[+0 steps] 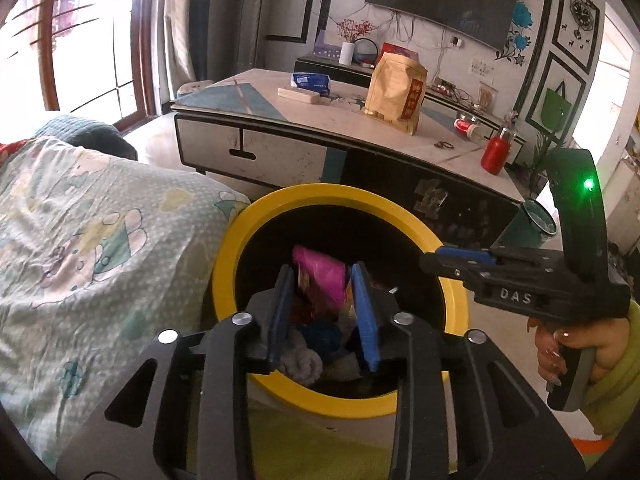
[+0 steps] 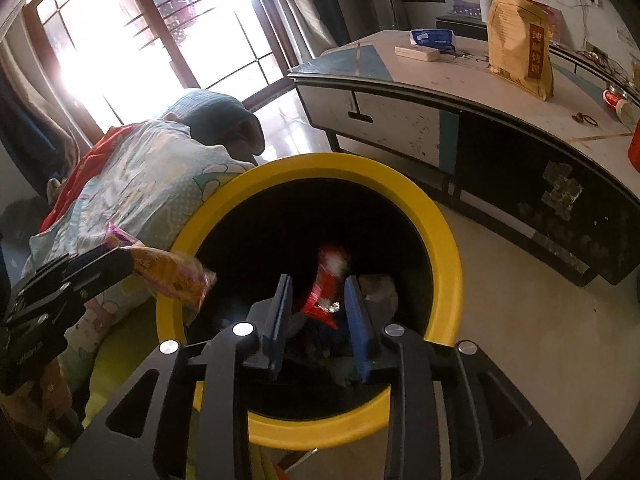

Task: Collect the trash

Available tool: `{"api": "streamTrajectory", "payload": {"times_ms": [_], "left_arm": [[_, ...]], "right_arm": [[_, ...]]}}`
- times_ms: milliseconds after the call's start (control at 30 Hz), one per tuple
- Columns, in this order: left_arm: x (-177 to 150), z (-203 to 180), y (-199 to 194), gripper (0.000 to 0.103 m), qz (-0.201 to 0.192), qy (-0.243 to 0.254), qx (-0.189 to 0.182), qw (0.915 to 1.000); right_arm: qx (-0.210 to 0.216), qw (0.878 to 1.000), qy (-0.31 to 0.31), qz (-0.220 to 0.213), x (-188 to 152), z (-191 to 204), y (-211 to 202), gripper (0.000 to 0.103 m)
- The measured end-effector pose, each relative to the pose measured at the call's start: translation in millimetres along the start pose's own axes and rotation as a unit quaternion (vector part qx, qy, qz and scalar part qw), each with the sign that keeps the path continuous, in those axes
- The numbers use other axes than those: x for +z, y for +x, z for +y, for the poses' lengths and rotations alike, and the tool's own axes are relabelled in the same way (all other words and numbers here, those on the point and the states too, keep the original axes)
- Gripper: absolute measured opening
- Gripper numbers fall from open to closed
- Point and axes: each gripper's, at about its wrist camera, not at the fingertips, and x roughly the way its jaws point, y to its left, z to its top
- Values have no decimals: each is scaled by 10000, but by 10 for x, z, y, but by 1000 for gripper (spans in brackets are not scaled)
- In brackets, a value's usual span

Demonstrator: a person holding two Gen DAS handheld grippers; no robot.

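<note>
A black bin with a yellow rim (image 1: 340, 194) (image 2: 320, 162) stands on the floor below both grippers, with trash in its bottom. My left gripper (image 1: 322, 268) (image 2: 124, 256) hangs over the bin's near left side. A pink and orange snack wrapper (image 1: 320, 280) (image 2: 176, 276) sits loosely between its parted blue pads. My right gripper (image 2: 317, 280) (image 1: 426, 262) is open over the bin's mouth. A red wrapper (image 2: 326, 288), blurred, is between and just beyond its pads, inside the bin. A hand (image 1: 568, 344) holds the right gripper's handle.
A quilt with a cartoon print (image 1: 100, 232) lies against the bin's left side. Behind the bin is a low table (image 1: 304, 136) with a tan paper bag (image 1: 394, 92), a red bottle (image 1: 496, 152) and small items. A green cup (image 1: 532, 224) stands at the right.
</note>
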Motion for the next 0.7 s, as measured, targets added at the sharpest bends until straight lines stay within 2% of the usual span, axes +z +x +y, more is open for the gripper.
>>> {"api": "streamTrajectory", "payload": {"times_ms": [300,500,567,700], "left_arm": [[17,16,-35,58,-66,-102,52,9999],[18,77,-125,87,-165,-223,113,9996],[18,107,-162,91,-196,-272,159,9993],[10,190,-251,92,-281,-417,237,9985]], "right_arm": [[-188,9997,37,-174,-97,-65,-151,55],[-313,9991,7,-302,-78,-31,-234,73],[-344,9988,15,-342,-67,-21,-256,78],[-396,9982,47,-437,-48,2,-296,86]]}}
